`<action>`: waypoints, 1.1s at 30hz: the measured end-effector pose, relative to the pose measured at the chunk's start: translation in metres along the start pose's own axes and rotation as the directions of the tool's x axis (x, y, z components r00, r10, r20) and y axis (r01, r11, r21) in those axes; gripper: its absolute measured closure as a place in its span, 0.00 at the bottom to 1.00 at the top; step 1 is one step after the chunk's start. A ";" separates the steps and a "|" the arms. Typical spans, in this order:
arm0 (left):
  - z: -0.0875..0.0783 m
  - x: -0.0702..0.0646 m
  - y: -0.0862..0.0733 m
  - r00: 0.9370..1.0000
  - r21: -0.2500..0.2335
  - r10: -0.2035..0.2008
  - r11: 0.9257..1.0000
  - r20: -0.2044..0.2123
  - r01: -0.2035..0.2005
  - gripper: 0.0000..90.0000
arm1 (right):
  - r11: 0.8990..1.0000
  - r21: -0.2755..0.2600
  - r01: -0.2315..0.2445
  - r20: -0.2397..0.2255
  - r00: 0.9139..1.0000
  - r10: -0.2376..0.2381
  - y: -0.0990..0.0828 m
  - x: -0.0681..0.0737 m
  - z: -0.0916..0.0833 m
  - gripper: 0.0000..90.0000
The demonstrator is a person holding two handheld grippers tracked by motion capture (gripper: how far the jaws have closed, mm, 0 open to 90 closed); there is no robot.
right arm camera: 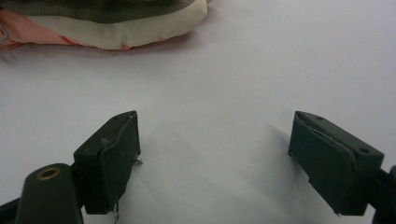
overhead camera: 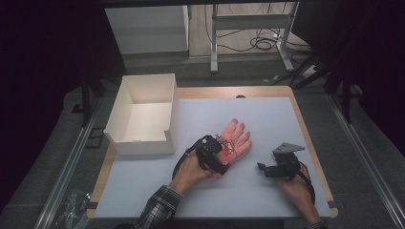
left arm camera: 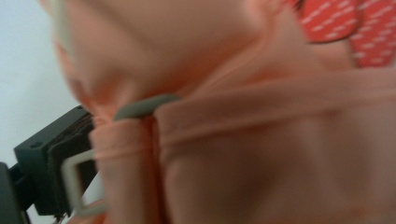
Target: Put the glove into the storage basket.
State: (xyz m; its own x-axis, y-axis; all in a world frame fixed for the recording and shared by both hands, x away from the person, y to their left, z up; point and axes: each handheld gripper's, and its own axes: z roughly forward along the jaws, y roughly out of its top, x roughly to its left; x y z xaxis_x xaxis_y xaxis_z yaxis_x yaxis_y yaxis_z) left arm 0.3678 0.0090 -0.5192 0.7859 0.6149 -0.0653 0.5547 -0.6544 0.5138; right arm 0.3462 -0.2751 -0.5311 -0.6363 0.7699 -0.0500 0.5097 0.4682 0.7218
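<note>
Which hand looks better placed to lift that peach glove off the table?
The left. Its tongs are already at the glove, with peach fabric against the pad in the left gripper view. The right tongs stand open over bare table, apart from it.

A peach-orange glove (overhead camera: 235, 138) lies flat on the white table (fingers spread, pointing away).
</note>
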 end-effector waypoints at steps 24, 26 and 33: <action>-0.015 -0.007 0.000 0.999 0.006 0.046 0.999 0.008 -0.046 0.47 | 1.000 0.000 -0.002 -0.002 1.000 0.002 0.000 0.000 0.000 0.19; -0.016 -0.007 0.002 0.999 0.005 0.049 0.999 0.005 -0.049 0.47 | 1.000 0.000 -0.003 -0.002 1.000 0.003 0.000 0.000 0.000 0.19; -0.022 -0.003 0.010 0.999 0.003 0.043 0.999 -0.017 -0.043 0.47 | 1.000 -0.001 -0.003 -0.001 1.000 0.003 0.000 0.000 0.000 0.19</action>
State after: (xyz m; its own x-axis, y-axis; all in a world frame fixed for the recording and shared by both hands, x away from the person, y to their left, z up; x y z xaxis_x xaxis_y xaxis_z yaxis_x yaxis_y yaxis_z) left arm 0.3646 0.0103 -0.4951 0.8041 0.5938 -0.0284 0.5213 -0.6813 0.5139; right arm 0.3462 -0.2750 -0.5311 -0.6356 0.7706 -0.0473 0.5110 0.4659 0.7224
